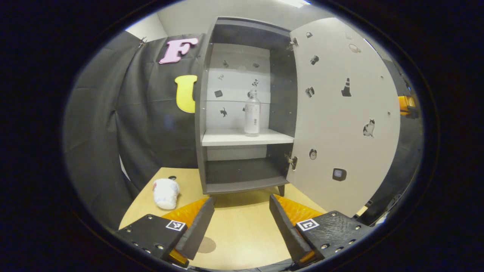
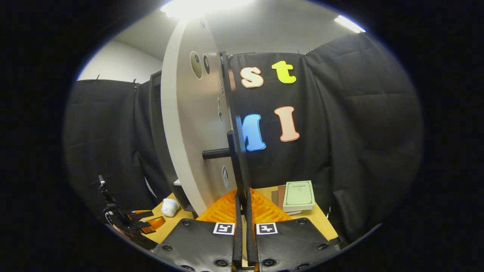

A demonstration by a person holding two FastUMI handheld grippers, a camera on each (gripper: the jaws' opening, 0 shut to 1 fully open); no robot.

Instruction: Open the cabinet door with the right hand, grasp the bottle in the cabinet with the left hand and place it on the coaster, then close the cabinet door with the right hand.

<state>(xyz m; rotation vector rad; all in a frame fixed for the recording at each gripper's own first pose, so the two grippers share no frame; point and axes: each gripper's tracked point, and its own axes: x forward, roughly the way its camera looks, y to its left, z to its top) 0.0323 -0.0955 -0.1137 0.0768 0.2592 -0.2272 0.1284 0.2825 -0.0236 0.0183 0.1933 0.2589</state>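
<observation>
Bottle (image 1: 252, 113) stands upright on the cabinet's white middle shelf (image 1: 247, 137), toward the right half of it, and I read that as the grasp not yet made. Working left to right in the left gripper view: at about 8 o'clock a small white crumpled thing (image 1: 166, 193) lies on the bench (image 1: 238, 226); I cannot tell what it is. Near 6 o'clock, between my fingers, a round brownish patch (image 1: 206, 244) sits on the bench, which I take for the coaster, though it is dim. My left gripper (image 1: 242, 223) has its fingers spread wide with nothing between them, and the bottle lies at 12 o'clock from them, well apart and higher up, roughly in line with the gap. The cabinet (image 1: 242, 113) is open, its door (image 1: 340, 121) swung out to 3 o'clock.

So step one looks done. Left to do: reach in, take the bottle, set it on the coaster, shut the door.

In the right gripper view, the left gripper (image 2: 143, 223) shows at 8 o'clock. My right gripper (image 2: 242, 211) has its fingers drawn together at 6 o'clock on the door's edge, just below the dark handle (image 2: 223, 153); they appear to pinch the door.
</observation>
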